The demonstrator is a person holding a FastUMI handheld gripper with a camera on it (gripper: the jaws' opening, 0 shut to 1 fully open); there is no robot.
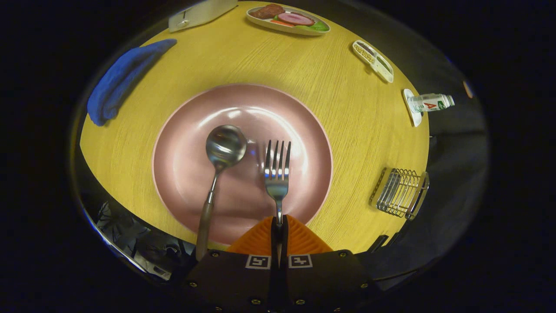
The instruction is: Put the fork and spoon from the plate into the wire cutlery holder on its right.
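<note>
A pink plate [191, 130] lies in the middle of the yellow wooden table. On it rest a spoon [219, 158], bowl pointing away, and to its right a fork [277, 167], tines pointing away. My gripper [279, 226] is shut on the fork's handle, the two orange fingers [258, 239] pressed together around it at the plate's near rim. The spoon's wooden handle reaches over the near rim to the left of the fingers. The wire cutlery holder [402, 192] stands to the right of the plate, near the table's right edge.
A blue cloth [124, 78] lies beyond the plate to the left. At the far side sit a white device [200, 13], a dish of food [289, 21], a small white tray [373, 61] and a bottle [430, 103] on a coaster.
</note>
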